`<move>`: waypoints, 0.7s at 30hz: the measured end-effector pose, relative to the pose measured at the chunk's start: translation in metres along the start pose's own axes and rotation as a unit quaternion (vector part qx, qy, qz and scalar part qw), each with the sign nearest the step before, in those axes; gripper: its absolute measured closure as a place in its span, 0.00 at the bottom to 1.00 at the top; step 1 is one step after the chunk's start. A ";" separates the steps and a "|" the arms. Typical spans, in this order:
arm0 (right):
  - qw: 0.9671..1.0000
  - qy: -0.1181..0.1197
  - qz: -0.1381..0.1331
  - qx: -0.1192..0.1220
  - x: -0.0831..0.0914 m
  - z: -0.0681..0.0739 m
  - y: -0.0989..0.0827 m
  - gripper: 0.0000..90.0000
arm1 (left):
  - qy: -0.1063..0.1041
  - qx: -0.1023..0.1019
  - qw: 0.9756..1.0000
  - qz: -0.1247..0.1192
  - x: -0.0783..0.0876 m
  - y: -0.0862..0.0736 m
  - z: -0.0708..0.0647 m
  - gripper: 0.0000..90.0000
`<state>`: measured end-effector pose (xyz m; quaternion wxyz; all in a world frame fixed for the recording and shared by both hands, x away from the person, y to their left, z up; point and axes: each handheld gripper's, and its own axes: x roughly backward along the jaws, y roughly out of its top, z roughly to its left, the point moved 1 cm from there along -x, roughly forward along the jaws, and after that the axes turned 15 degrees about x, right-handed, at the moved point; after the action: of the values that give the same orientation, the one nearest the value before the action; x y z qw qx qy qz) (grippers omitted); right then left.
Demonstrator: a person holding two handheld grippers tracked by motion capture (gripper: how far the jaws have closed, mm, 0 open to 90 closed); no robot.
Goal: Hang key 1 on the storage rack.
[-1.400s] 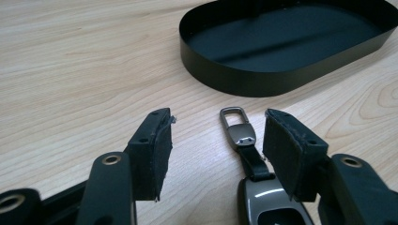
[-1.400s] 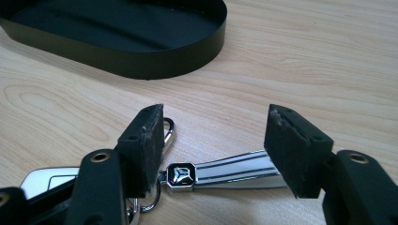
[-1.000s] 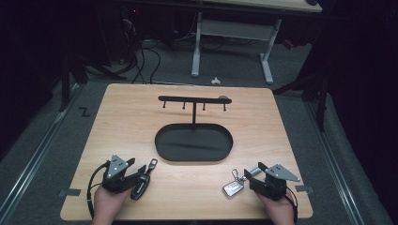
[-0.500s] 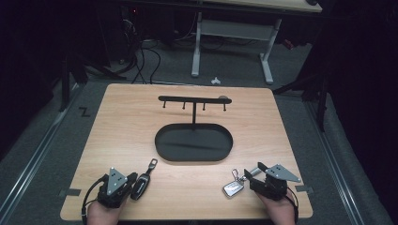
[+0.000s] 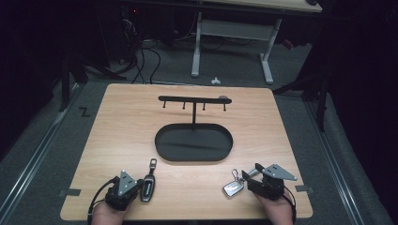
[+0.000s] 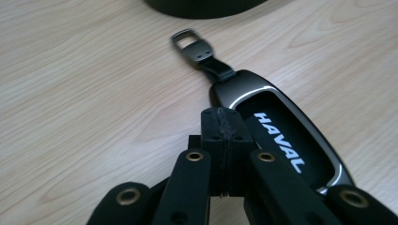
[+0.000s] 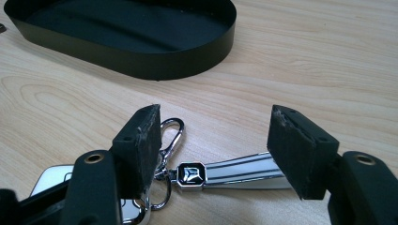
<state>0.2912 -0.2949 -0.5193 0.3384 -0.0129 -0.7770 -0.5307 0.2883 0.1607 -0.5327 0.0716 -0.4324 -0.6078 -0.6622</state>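
On woodgrain table (image 5: 117,122), glossy black fob (image 5: 148,189), oval tray (image 5: 194,142)

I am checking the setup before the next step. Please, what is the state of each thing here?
Left gripper: shut, holding nothing.
Right gripper: open above the silver key.
Black key fob: lying flat beside the left jaws.
Silver key: lying flat.
Oval tray: empty.
Hook rack: nothing hanging.

Each claw is matte black: the left claw (image 6: 224,140) has brass-ringed rivets on its linkage arms, the right claw (image 7: 213,154) has worn, scuffed pads (image 7: 146,140). Grey three-cornered plates top both, with black cables trailing behind.
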 end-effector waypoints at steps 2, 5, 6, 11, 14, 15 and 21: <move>1.000 0.003 0.002 -0.001 0.000 0.000 0.000 0.40 | -0.013 -0.006 1.000 0.002 -0.004 0.002 -0.009 0.99; 1.000 0.007 0.005 -0.003 -0.001 0.000 0.000 0.41 | -0.027 -0.020 0.999 0.006 -0.009 0.003 -0.019 0.98; 1.000 0.008 0.006 -0.004 -0.001 0.001 0.000 0.41 | -0.043 -0.033 0.998 0.013 -0.017 0.005 -0.031 0.98; 1.000 0.018 0.008 0.003 -0.003 0.006 0.003 0.45 | -0.053 -0.061 0.997 0.006 -0.025 0.011 -0.049 0.93; 0.999 0.035 0.004 0.013 -0.004 0.011 0.007 0.50 | -0.054 -0.058 0.997 -0.012 -0.020 0.009 -0.042 0.89; 0.999 0.043 0.004 0.016 -0.004 0.013 0.009 0.51 | -0.054 -0.055 0.997 -0.016 -0.018 0.008 -0.040 0.86; 0.997 0.075 -0.007 0.035 -0.008 0.033 0.017 0.57 | -0.040 -0.035 0.997 -0.059 -0.003 0.009 -0.023 0.67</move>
<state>0.2869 -0.2569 -0.5163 0.3919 0.0442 -0.7675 -0.5053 0.2844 0.1373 -0.5258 -0.0068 -0.4243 -0.6114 -0.6680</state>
